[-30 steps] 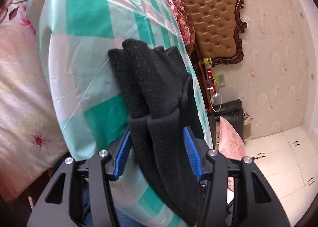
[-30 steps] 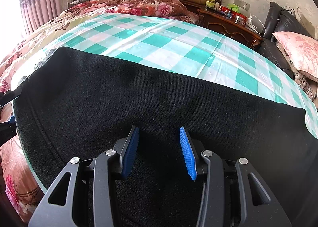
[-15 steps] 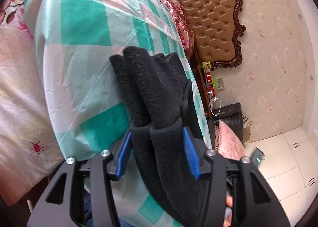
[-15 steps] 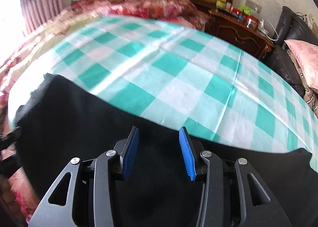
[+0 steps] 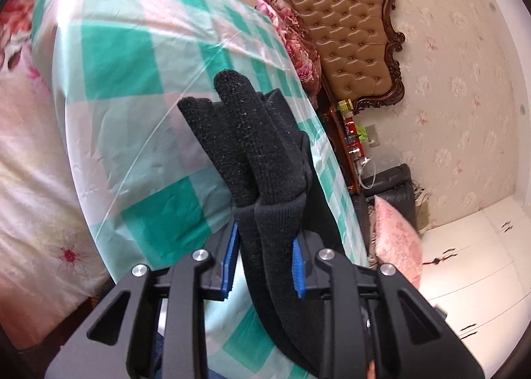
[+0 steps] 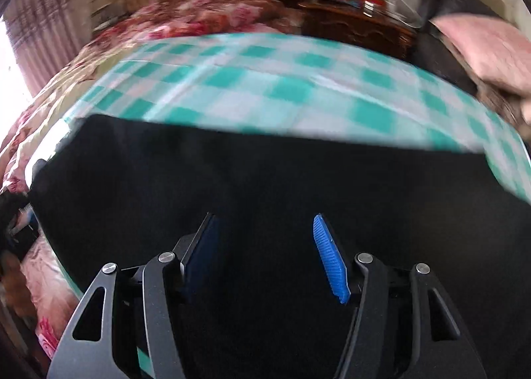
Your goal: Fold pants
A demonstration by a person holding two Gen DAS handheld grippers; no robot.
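Observation:
The black pants (image 5: 252, 146) lie along the near edge of the bed's green-and-white checked sheet (image 5: 132, 80). One bunched, ribbed end of them runs up between my left gripper's (image 5: 265, 262) blue pads. Those jaws are closing and the pads press the fabric from both sides. In the blurred right wrist view the pants (image 6: 265, 173) spread flat as a wide black band across the sheet (image 6: 265, 80). My right gripper (image 6: 268, 252) hovers over that band. Its jaws are opening, and I see no fold pinched between the pads.
A tufted tan headboard (image 5: 341, 30) and floral quilt (image 6: 205, 17) sit at the bed's far end. A wooden nightstand (image 5: 351, 146) with small bottles stands beside it, then a dark chair with a pink cushion (image 5: 395, 239). A pale floral bedspread (image 5: 30, 179) hangs at the left.
The left jaws have narrowed onto the bunched pants end. The right jaws have spread wider, and the right view has swung and blurred as that hand moved over the pants.

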